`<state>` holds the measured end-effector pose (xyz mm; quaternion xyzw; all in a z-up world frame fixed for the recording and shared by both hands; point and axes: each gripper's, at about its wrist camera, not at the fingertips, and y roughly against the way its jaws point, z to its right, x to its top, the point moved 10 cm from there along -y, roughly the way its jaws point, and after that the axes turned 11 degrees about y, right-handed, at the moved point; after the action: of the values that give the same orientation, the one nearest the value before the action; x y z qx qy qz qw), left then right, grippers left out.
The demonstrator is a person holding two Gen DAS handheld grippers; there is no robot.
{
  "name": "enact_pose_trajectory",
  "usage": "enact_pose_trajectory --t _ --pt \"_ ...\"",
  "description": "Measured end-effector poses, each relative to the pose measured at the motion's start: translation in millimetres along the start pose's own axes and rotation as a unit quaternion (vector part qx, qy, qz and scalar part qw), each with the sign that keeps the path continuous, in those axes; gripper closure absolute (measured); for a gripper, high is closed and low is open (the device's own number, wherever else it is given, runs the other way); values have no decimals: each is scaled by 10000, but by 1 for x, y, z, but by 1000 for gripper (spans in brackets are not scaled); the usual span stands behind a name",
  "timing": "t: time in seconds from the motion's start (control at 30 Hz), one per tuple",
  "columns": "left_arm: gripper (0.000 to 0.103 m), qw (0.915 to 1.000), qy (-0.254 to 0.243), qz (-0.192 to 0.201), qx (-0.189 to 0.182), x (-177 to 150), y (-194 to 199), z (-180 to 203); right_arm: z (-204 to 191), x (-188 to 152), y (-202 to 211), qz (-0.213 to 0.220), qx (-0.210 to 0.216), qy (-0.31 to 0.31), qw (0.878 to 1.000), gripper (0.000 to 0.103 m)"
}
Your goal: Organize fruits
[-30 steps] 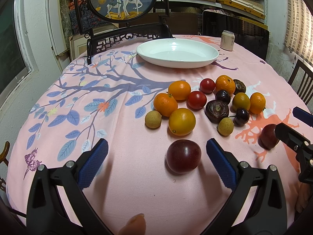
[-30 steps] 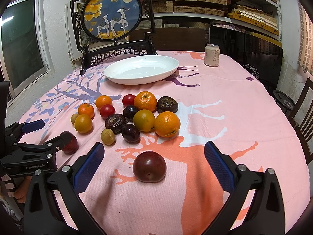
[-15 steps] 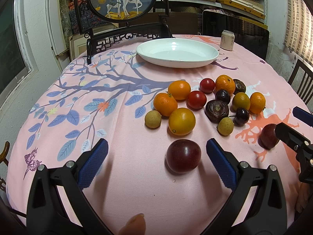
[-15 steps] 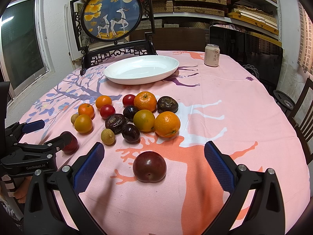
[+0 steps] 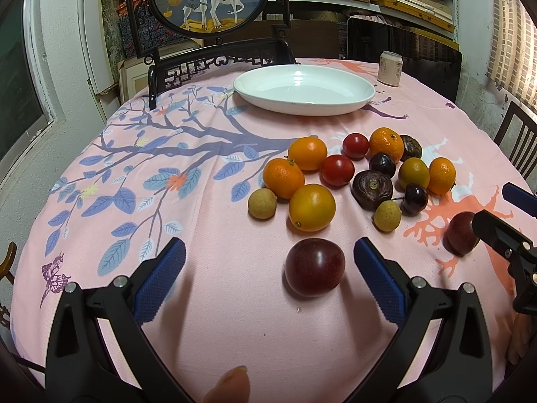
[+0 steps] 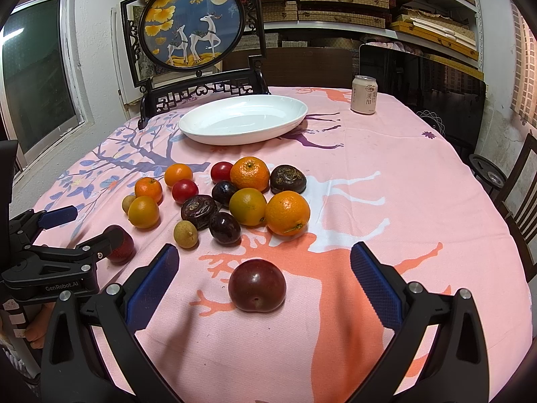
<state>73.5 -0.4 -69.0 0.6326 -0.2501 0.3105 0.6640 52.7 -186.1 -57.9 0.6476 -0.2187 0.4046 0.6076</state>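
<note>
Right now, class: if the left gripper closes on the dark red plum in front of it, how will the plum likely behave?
The dark red plum is round and lies loose on the tablecloth, so an off-centre touch would probably roll it. Its skin looks smooth and glossy, so it may slip between the pads. Likely soft: a hard squeeze could bruise it.

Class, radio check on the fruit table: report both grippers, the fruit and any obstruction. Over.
Left gripper open, jaws around a dark plum. Right gripper open, straddling a second plum. White plate holds no fruit. Nothing blocking.
</note>
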Motion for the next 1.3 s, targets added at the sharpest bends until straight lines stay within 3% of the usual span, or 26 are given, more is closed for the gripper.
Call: enact_pose_trajectory --t 0.2,0.23,0.4,0.5,0.67,0.87,1.1,1.3 --pt "2 9995 -7 -309 47 -12 -10 0 -1 2 -3 -71 59 14 10000 1" --pt "2 9988 -21 -480 -79 -12 -16 0 -2 1 -4 -133 104 20 9999 1" --pt "2 9929 -120 -1106 -414 -26 -24 1 -4 -25 -16 -885 526 -74 9947 1" --pt "2 9923 -467 -1105 -298 -32 -23 4 -2 -39 -19 -1139 585 -160 9916 1" --pt "2 9913 -593 -1056 -518 -38 -20 3 0 -48 -20 -1289 682 -253 9890 1" --pt "2 9910 -643 -1066 -497 -38 -21 4 -11 -59 -21 -1569 511 645 9842 1" --pt "2 9906 -562 -1158 -472 -39 -20 2 -11 -62 -16 -1536 555 714 9840 1" --pt "2 9851 -879 -1308 -687 -46 -13 -1 0 -54 -8 -1265 727 227 9890 1"
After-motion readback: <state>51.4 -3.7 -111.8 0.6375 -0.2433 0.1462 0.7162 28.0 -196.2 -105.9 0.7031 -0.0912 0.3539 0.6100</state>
